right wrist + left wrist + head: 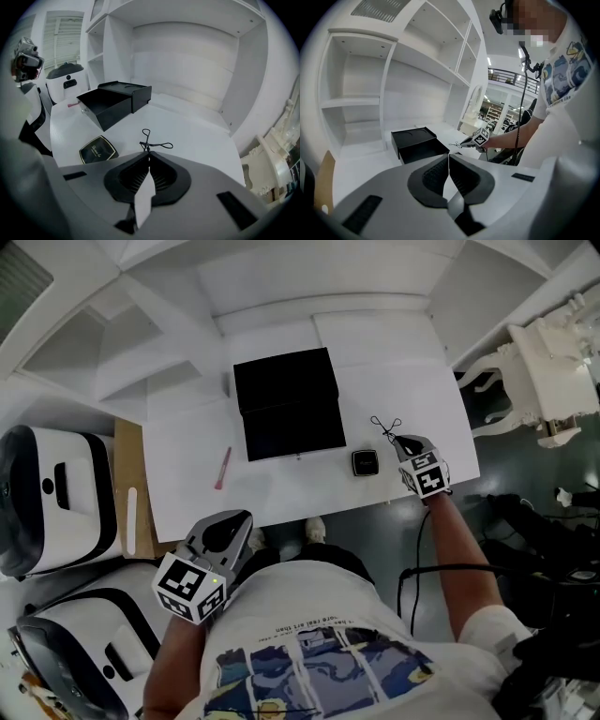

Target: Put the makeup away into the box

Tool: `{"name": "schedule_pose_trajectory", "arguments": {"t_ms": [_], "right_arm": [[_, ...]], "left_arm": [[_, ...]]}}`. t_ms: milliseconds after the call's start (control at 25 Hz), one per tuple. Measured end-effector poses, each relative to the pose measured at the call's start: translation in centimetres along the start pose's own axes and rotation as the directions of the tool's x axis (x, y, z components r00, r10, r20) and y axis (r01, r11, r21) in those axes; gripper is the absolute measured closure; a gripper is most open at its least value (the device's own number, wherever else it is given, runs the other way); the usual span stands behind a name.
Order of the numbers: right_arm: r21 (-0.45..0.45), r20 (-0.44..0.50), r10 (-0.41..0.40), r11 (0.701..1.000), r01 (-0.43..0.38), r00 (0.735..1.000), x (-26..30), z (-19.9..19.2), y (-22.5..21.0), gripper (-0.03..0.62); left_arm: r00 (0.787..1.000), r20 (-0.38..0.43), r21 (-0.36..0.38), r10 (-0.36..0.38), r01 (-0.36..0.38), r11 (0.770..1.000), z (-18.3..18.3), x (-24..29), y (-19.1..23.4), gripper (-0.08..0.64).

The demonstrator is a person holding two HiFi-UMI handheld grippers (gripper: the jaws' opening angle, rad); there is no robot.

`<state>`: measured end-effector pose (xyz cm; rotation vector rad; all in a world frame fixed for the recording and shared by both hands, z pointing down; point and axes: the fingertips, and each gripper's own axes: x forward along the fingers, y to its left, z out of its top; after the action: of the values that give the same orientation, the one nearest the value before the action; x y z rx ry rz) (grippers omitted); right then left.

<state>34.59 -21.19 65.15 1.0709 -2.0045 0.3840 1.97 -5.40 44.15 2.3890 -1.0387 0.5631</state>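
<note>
My right fingers (164, 177) are clenched on the eyelash curler (145, 145) by its near tip only. The thin wire could slip or swing out before reaching the box (292, 427). My left fingers (431, 180) are clenched and empty.

Open black box (286, 404); black compact (365, 462) and eyelash curler (385, 427) to its right, pink pencil (223, 468) left.

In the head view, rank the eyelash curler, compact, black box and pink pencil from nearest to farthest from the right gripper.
1. The eyelash curler, at the right gripper's jaw tips.
2. The compact, just left of it.
3. The black box, at the table's centre.
4. The pink pencil, far left on the table.
</note>
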Motion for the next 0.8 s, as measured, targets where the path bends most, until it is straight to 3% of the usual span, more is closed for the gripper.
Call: {"name": "schedule_pose_trajectory", "arguments": {"t_ms": [400,800], "right_arm": [[0.019,0.062,-0.017,1.000,0.016,0.998,-4.5,5.0,3.0,0.563],[-0.054,0.087,0.053,0.997,-0.048,0.995,-4.5,10.8,10.0,0.563]], "left_arm": [[0.998,0.021,0.013,-0.052,0.052,0.999,0.0,-1.3,1.5,0.545],[0.994,0.065,0.036,-0.086,0.084,0.996,0.1,-3.0,2.9,0.545]]}}
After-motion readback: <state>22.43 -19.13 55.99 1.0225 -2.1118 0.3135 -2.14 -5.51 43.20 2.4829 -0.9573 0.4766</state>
